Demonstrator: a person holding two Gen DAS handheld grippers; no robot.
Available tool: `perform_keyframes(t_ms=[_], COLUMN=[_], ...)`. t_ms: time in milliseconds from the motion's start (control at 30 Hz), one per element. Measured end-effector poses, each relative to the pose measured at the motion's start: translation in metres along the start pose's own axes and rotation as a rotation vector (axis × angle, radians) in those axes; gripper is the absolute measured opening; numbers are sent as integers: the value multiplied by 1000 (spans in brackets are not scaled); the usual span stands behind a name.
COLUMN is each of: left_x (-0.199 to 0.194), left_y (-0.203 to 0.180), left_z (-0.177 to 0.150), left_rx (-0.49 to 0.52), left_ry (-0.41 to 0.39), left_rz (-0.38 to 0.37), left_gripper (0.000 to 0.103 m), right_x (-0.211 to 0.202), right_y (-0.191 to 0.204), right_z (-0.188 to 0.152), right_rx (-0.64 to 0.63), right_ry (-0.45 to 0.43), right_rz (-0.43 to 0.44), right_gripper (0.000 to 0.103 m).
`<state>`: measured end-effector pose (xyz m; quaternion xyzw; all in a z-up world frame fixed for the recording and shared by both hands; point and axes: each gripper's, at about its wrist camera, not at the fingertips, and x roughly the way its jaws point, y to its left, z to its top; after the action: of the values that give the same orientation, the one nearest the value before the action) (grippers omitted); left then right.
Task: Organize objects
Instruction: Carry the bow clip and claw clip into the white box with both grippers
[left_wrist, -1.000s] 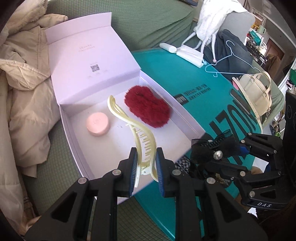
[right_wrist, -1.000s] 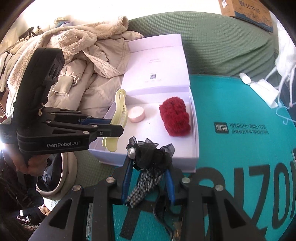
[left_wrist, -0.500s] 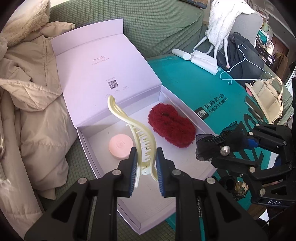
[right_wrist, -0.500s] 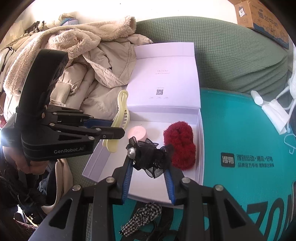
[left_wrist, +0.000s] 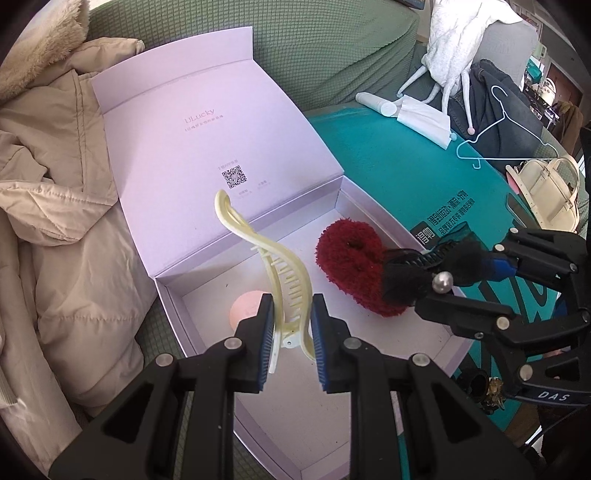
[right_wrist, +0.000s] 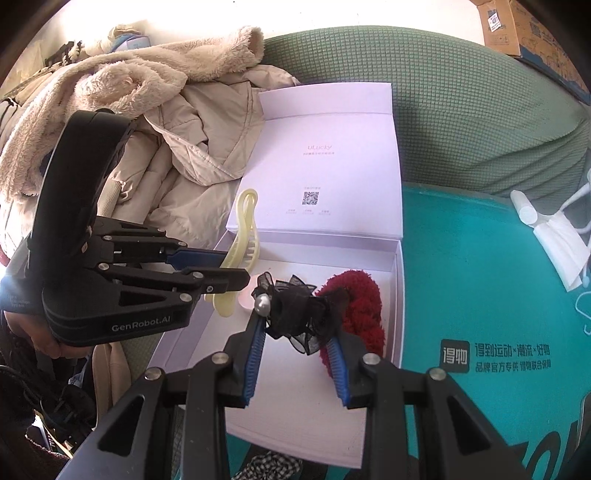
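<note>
With the left gripper (left_wrist: 291, 325) clamped on the cream hair claw (left_wrist: 275, 273) and the right gripper (right_wrist: 295, 332) pinching the black bow (right_wrist: 295, 310), both over the lilac box (left_wrist: 177, 314), each should be lowered onto bare floor beside the red scrunchie (left_wrist: 351, 266) before the jaws part.

Both tongs (left_wrist: 292, 334) (right_wrist: 297, 338) clamped, side by side

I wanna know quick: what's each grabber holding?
Left gripper: shut on the cream hair claw.
Right gripper: shut on the black bow clip.
</note>
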<state>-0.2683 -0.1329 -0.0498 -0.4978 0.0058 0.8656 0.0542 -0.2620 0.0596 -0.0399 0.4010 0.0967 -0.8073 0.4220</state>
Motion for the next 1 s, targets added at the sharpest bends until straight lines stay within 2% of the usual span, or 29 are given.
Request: perform_keyframes(t_ms=[367, 667, 1000], left_x=[35, 67, 87], left_y=[15, 19, 16], left_z=[12, 16, 23], left_rx=[-25, -32, -26], left_ry=[37, 64, 66], left_rz=[18, 82, 117], left_gripper=[18, 19, 19], right_x=[30, 59, 87], right_y=[-12, -30, -46], right_z=[14, 18, 23], right_rx=[14, 33, 59], right_ry=[28, 51, 83], right_rz=[-1, -22, -33], right_gripper=[32, 32, 32])
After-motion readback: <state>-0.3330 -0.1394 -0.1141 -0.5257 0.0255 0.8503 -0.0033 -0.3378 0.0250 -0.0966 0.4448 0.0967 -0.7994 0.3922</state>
